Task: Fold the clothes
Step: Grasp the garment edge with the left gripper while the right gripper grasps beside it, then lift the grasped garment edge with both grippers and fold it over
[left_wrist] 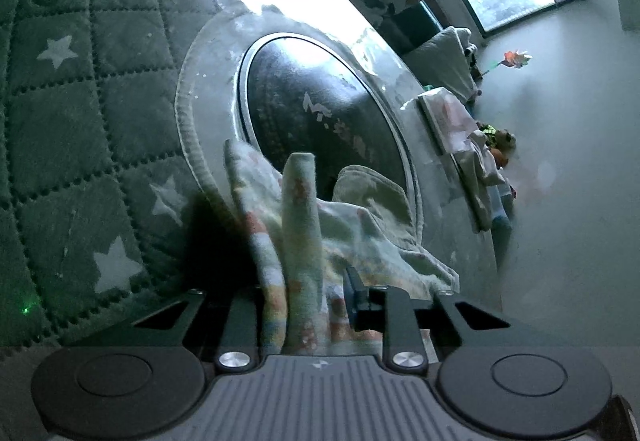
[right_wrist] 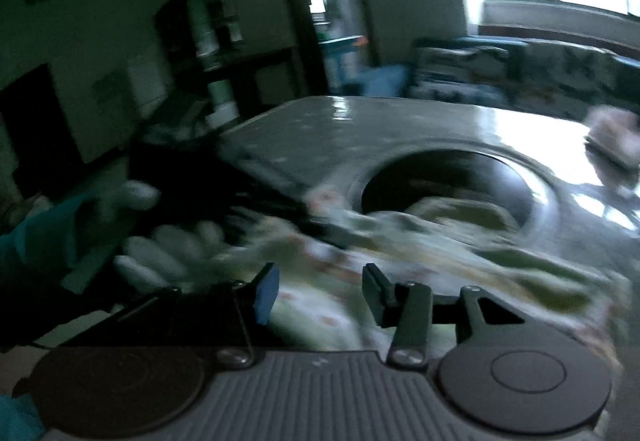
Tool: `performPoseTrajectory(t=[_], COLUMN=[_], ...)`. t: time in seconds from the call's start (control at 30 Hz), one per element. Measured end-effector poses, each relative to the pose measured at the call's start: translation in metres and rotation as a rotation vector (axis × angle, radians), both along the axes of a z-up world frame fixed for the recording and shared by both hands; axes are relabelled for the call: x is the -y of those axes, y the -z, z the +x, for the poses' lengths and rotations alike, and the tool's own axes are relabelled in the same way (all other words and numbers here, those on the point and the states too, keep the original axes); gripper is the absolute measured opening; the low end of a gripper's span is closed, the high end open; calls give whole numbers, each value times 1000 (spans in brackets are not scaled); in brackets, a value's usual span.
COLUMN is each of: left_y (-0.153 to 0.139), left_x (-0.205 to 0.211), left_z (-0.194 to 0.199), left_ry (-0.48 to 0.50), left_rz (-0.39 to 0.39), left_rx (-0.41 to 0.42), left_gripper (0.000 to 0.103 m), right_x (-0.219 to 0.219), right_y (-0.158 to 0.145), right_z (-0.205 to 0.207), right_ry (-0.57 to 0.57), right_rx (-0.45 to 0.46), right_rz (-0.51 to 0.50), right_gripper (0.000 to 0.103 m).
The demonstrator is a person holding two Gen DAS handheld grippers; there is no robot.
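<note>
A small pale patterned garment (left_wrist: 304,225) with orange and green prints lies bunched at the table's near edge, partly over a dark round inset (left_wrist: 320,109). My left gripper (left_wrist: 308,301) is shut on a fold of it; the cloth stands up between the fingers and hides the left one. In the blurred right wrist view the same garment (right_wrist: 400,237) stretches across the table. My right gripper (right_wrist: 320,293) is open just above its near part, with nothing between the pads. A white-gloved hand (right_wrist: 160,245) shows at the left.
The glossy grey table (left_wrist: 224,53) has the round dark inset in its middle. A stack of folded clothes (left_wrist: 452,113) sits at its far side. A green star-quilted rug (left_wrist: 72,101) covers the floor to the left. A cushioned bench (right_wrist: 520,69) and a window lie beyond.
</note>
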State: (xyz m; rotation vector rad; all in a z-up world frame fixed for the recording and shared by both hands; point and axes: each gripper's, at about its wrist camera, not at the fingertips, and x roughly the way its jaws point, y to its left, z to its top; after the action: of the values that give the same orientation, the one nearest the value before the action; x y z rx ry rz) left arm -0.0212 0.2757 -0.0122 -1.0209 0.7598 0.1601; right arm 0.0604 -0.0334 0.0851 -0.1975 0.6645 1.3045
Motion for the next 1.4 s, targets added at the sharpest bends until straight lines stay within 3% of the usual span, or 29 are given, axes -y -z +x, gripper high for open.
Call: performPoseTrajectory(t=[0.13,0.3,0.4,0.7,0.83,0.87,0.97,1.1,1.4], left_y=[1,0,-3,-6,-8,-9,-15,-28,-56], left_x=[1,4,9,14,17,19,26,34,58], left_z=[0,-2,-1,2,5,6,9,13,37], left_ry=[17,29,40,58,66,70,80,106,195], left_rz=[31,64,106,157,186,198,258,315,372], left_rx=[-2,8,5,1,-8,-13,-34,-24,24], left_gripper=[14,13,14,14,14,14,14,13,12], right_x=[32,68,80,67,58,56,60,72,97], right_y=[12,32,44,59,57,56,55,47,7], right_z=[40,91,114,123,119,118,116,111,88], right_ry=[196,457,525,477,465,463,461,483,498], right_rx=[-10,-24,-84,-95,-95,-96,-130,-150,-59], right_rz=[-43,-70,-61,-24,-29,-31,-18,27,115], right_gripper=[49,49,49,50,32,23,14,10,8])
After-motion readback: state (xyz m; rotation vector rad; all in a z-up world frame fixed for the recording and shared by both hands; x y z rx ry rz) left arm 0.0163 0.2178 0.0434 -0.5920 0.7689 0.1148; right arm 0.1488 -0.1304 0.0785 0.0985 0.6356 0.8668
